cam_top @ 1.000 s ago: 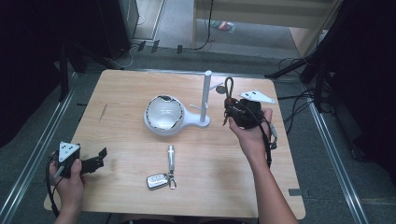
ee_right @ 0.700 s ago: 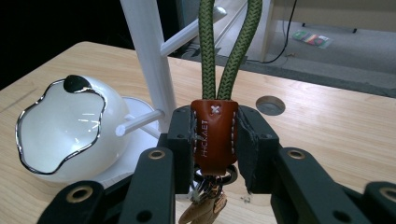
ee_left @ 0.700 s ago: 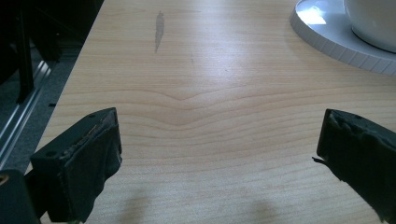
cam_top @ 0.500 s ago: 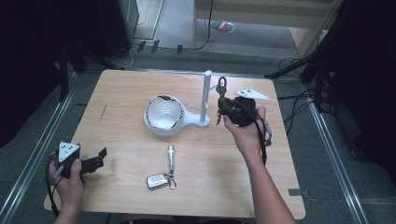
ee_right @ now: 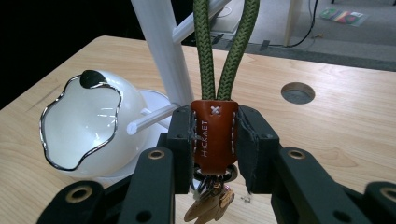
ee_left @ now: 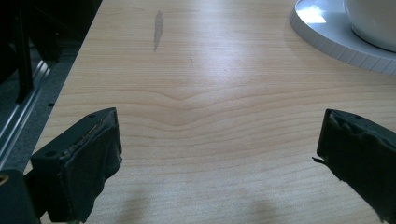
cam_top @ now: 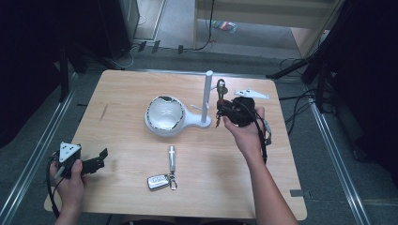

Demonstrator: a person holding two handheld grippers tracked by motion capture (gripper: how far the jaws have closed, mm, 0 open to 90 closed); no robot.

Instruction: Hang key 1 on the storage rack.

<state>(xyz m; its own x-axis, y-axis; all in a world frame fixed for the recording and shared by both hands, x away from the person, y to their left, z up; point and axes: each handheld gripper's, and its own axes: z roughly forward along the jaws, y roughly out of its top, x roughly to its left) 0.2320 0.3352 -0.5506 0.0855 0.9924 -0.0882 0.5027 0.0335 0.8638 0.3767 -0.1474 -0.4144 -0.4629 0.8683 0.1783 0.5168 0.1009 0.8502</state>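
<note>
Right gripper [ee_right: 215, 135] clamps the keychain's leather tab [ee_right: 214, 133], loop [ee_right: 226, 46] up beside the stand [cam_top: 207, 96]; keep it upright, raise the loop over a peg [ee_right: 152, 119], probably the upper, then release; left gripper [cam_top: 94, 161] idle, jaws apart.

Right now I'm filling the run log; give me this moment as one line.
right gripper: shut on keychain | loop by stand pegs, not hung | left gripper: open, over table | car key: on table
</note>
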